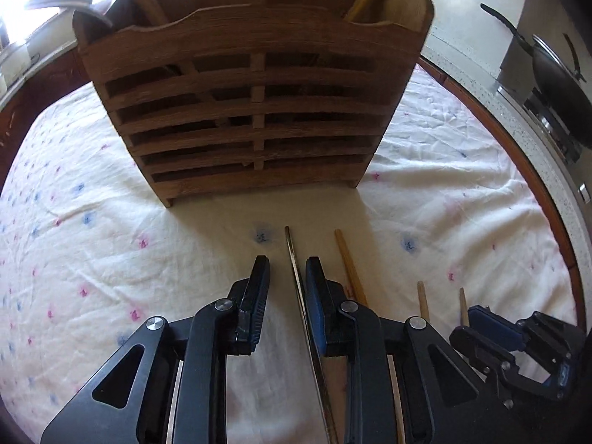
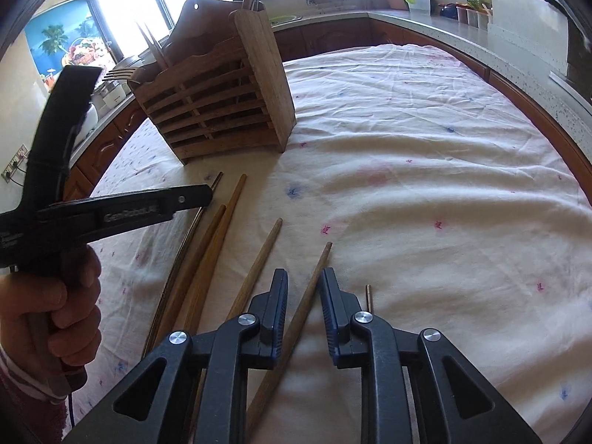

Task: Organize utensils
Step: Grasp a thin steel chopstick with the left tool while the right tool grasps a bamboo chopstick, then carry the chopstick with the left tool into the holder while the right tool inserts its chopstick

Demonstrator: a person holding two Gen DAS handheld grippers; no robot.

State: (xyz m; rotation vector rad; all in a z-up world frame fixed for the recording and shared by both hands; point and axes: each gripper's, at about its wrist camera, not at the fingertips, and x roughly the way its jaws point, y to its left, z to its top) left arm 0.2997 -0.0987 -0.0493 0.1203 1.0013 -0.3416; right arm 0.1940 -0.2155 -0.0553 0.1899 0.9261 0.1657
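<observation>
A slatted wooden utensil holder (image 1: 251, 111) stands on the white cloth, also in the right wrist view (image 2: 218, 103), with forks, spoons and chopsticks in it. My left gripper (image 1: 286, 262) is open, its jaws on either side of a thin metal handle (image 1: 296, 277) lying on the cloth. A wooden handle (image 1: 349, 270) lies just right of it. My right gripper (image 2: 303, 277) is open over a wooden chopstick (image 2: 296, 322) that lies between its jaws. More wooden sticks (image 2: 211, 255) and a chopstick (image 2: 255, 270) lie to its left.
The left hand-held gripper (image 2: 92, 214) shows at the left of the right wrist view. A wok (image 1: 555, 70) sits on a stove at the right. Kitchen counters (image 2: 462, 37) with jars and containers ring the clothed table (image 2: 425, 166). A short thin stick (image 2: 369, 292) lies by the right finger.
</observation>
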